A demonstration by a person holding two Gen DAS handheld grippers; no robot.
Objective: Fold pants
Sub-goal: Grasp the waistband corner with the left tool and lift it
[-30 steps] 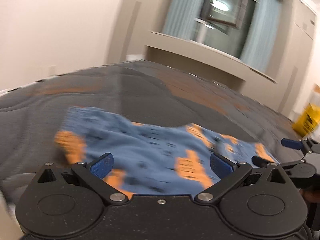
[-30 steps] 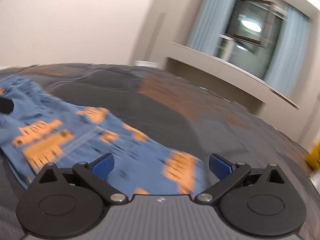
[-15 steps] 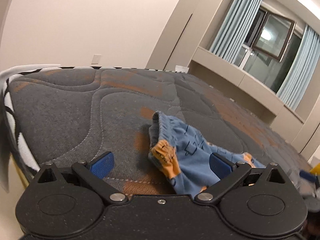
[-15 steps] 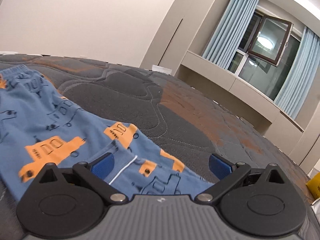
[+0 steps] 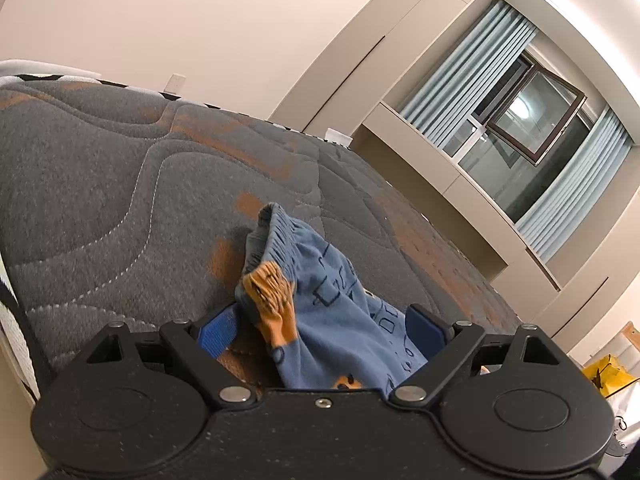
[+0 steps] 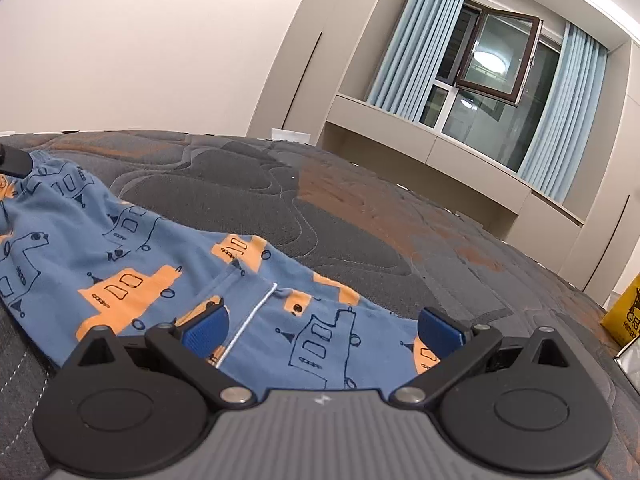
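- My left tongs [image 5: 323, 326] stand wide, the blue pads [image 5: 218, 330] well apart, with nothing pinched between them.
- The pants [image 5: 332, 312], blue with orange vehicle prints, rise in a bunched heap between those pads; the gathered waistband [image 5: 268, 220] stands up at the far end of the heap.
- From this view I cannot tell whether the cloth touches either pad.
- My right tongs [image 6: 322, 326] are wide as well, one pad on each side of the cloth and neither closed on it.
- In the right view the pants [image 6: 132, 264] lie spread flat, running from the near right by my tongs to the far left, with a white cord [image 6: 248, 320] lying between the pads.
- The pants rest on a grey quilted mattress [image 5: 100, 200] with rust-orange patches.
- At the far left of the right view, a dark part of the other tool [image 6: 12, 160] sits at the waistband end.
- A window [image 6: 492, 64] with pale blue curtains [image 6: 404, 40] is in the far wall, and a yellow bag [image 6: 624, 312] sits at the right edge.
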